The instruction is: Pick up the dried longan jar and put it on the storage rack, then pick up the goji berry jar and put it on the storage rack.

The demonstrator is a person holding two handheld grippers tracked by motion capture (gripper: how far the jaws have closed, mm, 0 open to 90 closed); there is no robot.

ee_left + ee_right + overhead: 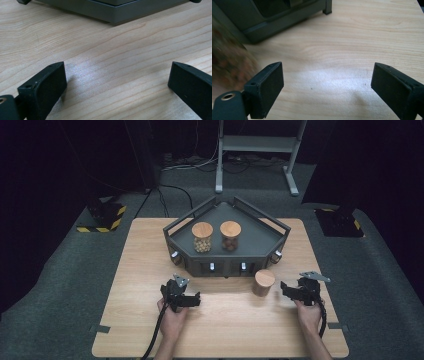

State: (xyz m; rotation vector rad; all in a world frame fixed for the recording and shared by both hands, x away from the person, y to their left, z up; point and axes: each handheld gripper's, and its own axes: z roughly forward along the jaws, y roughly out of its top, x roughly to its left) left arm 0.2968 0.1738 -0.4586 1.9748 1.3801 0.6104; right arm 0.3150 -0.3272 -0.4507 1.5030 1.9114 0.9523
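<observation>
While both stand open and empty, the right claw (289, 289) sits just right of the jar (263, 282), the left claw (192, 299) farther away

I see a light wooden tabletop (140, 270) standing on dark grey carpet (65, 285). The room behind it is nearly black. At the far side stands a grey metal stand (257, 150) with cables (175, 195) running across the floor near it. Black blocks with yellow-and-black striped edges (102, 217) sit at the left and right.
</observation>
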